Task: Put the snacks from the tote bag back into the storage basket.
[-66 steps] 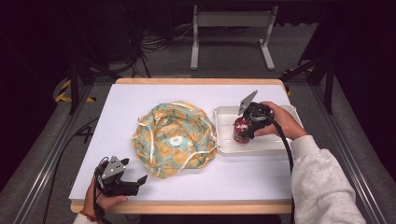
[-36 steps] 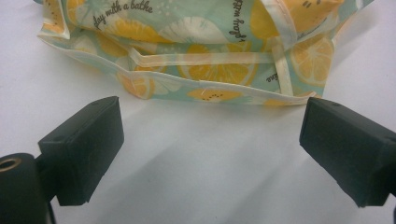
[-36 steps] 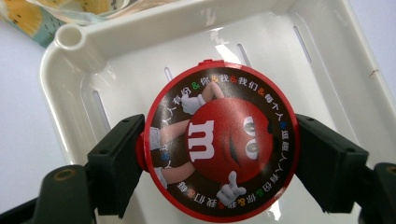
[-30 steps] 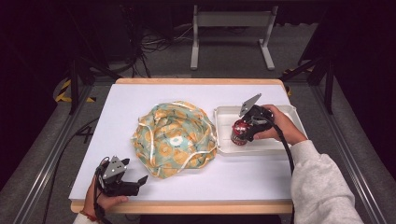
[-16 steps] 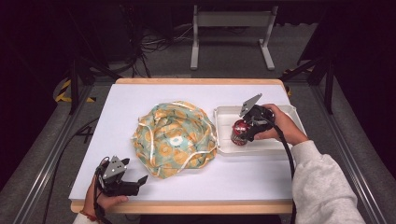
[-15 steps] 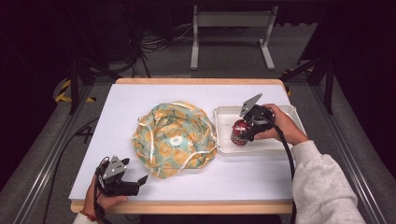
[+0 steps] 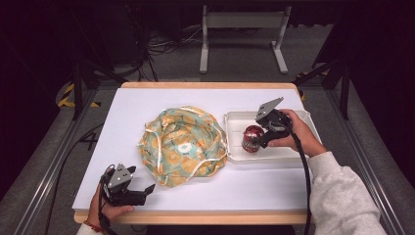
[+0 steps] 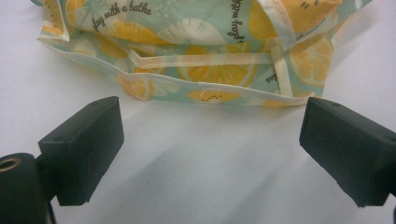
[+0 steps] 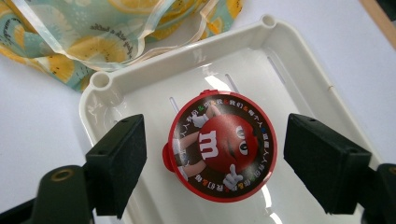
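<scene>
Right of centre in the high view, the red candy tin stands in the white tray. Right gripper brackets it, jaws just opening, pads clear: a release. Next, I judge: withdraw cleanly. Left gripper gapes near the lemon-print bag.

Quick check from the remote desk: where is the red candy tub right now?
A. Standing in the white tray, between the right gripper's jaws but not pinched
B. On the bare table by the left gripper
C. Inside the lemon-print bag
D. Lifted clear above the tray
A: the red candy tub stands in the white tray, and the right gripper straddles it with a gap showing at each pad.
</scene>
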Available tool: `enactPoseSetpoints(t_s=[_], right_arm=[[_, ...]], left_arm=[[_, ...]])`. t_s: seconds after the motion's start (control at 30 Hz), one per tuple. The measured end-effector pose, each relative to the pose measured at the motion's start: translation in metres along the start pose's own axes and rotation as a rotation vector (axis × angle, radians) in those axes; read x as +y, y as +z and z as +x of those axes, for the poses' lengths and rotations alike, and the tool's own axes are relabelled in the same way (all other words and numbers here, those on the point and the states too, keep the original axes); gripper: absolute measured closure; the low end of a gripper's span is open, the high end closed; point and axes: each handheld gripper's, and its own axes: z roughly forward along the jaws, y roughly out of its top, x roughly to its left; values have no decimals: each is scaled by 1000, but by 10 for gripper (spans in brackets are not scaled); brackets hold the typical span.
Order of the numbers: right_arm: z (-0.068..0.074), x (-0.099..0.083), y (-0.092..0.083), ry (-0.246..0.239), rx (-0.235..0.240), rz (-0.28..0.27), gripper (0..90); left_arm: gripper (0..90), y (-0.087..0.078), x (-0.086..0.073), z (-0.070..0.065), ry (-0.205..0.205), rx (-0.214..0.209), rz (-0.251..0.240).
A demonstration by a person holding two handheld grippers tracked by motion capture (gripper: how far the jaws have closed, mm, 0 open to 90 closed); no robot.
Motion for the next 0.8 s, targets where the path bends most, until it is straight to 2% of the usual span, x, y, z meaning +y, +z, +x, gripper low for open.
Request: enactPoseSetpoints(t_s=[0.1,0.27,0.43,0.53,0.6,0.8], right_arm=[[3,-3,-4,13,-16,-5,187],[6,-12,-9,78,-61,-31,148],[8,-21,-13,95,-71,-35,134],[11,-27,-15,109,-97,-40,121],[12,-30,-17,138,-112,-48,106],[15,-40,-22,141,-126,-70,104]], left_arm=[[72,0,0,0,0,3,0],[71,0,1,0,-2,6,-4],[71,2,2,0,1,11,2],[71,2,2,0,8,9,7],[71,3,2,0,9,8,9],[71,3,2,-1,7,9,9]])
